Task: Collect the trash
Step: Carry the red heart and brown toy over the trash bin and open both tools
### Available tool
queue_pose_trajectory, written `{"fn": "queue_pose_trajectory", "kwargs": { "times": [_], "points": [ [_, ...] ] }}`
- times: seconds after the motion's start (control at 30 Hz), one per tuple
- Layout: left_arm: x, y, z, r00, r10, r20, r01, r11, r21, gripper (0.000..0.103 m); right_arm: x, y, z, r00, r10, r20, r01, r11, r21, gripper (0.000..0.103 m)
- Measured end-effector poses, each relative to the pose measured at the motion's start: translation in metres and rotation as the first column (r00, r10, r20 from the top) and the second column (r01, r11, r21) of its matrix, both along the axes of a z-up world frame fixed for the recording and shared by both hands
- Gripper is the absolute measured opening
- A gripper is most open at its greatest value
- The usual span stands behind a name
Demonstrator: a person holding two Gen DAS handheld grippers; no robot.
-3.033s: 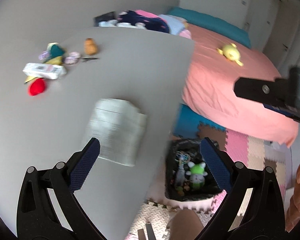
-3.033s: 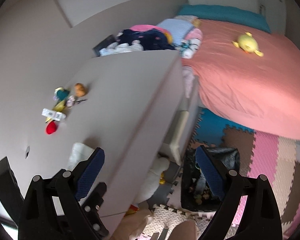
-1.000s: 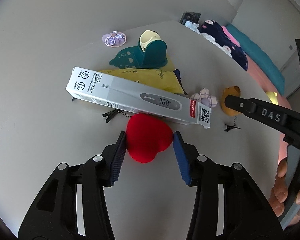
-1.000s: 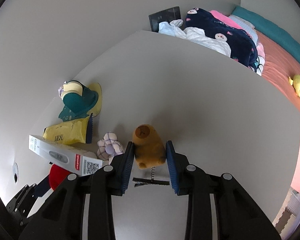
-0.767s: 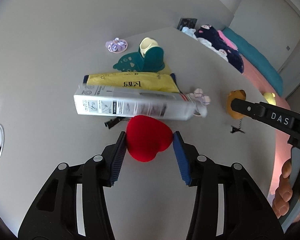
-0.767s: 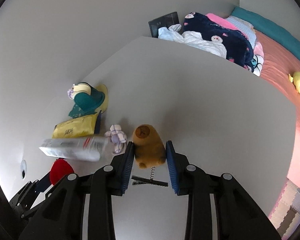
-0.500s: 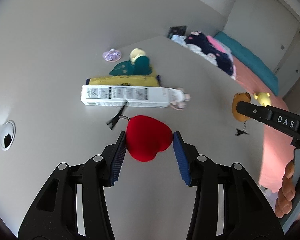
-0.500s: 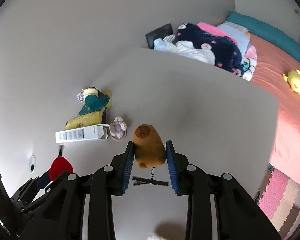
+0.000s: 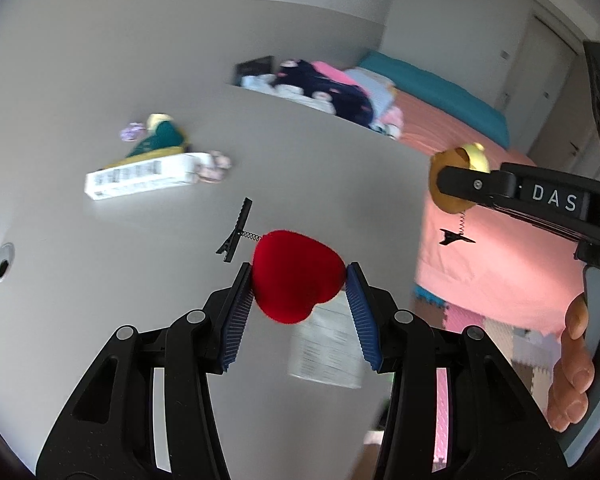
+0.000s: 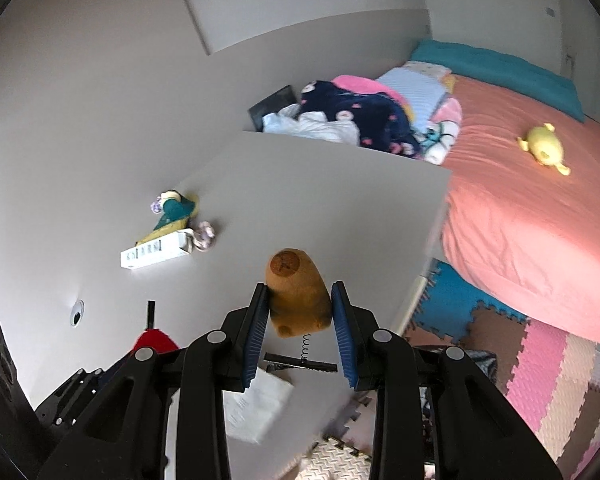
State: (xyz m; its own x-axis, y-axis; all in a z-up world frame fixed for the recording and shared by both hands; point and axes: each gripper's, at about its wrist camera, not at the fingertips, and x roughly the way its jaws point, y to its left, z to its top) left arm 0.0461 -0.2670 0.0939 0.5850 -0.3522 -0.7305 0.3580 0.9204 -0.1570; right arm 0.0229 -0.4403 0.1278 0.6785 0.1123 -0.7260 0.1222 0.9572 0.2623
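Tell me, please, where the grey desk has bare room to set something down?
The desk is bare from the white box across to its bed-side edge, and back toward the clothes pile. It is crowded at the left cluster around the box, and the paper sheet takes the near edge.

White letters "DAS" readable on the black arm of the right gripper [image 9: 452,184], seen from the left wrist view. Rows of small print on the white box [image 9: 144,180] lying on the grey table [image 9: 320,152], too blurred to read. Same for the printed paper sheet [image 9: 328,352] near the table edge: lines of text, nothing legible.
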Motion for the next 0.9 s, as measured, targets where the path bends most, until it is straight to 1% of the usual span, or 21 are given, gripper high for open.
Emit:
{"fn": "queue_pose_trajectory", "kwargs": {
  "times": [0.17, 0.27, 0.47, 0.67, 0.9],
  "points": [
    [-0.032, -0.040, -0.006, 0.997, -0.074, 0.001, 0.074, 0.997, 0.015, 0.046, -0.046, -0.036, -0.005, 0.998, -0.060, 0.004, 0.059, 0.998, 0.005, 0.034],
    [-0.051, -0.067, -0.016, 0.992, -0.125, -0.012, 0.125, 0.992, 0.020, 0.046, -0.070, -0.057, -0.012, 0.995, -0.098, -0.006, 0.098, 0.995, -0.001, 0.034],
    [-0.079, -0.117, -0.036, 0.974, -0.221, -0.045, 0.223, 0.974, 0.049, 0.046, -0.110, -0.102, -0.039, 0.982, -0.184, -0.045, 0.184, 0.983, 0.001, 0.034],
    [-0.107, -0.168, -0.059, 0.947, -0.313, -0.074, 0.319, 0.944, 0.088, 0.046, -0.139, -0.140, -0.065, 0.963, -0.257, -0.084, 0.259, 0.966, 0.008, 0.034],
    [-0.120, -0.202, -0.087, 0.923, -0.363, -0.129, 0.377, 0.919, 0.112, 0.046, -0.155, -0.167, -0.091, 0.947, -0.296, -0.127, 0.300, 0.954, 0.008, 0.034]
  ]
}}
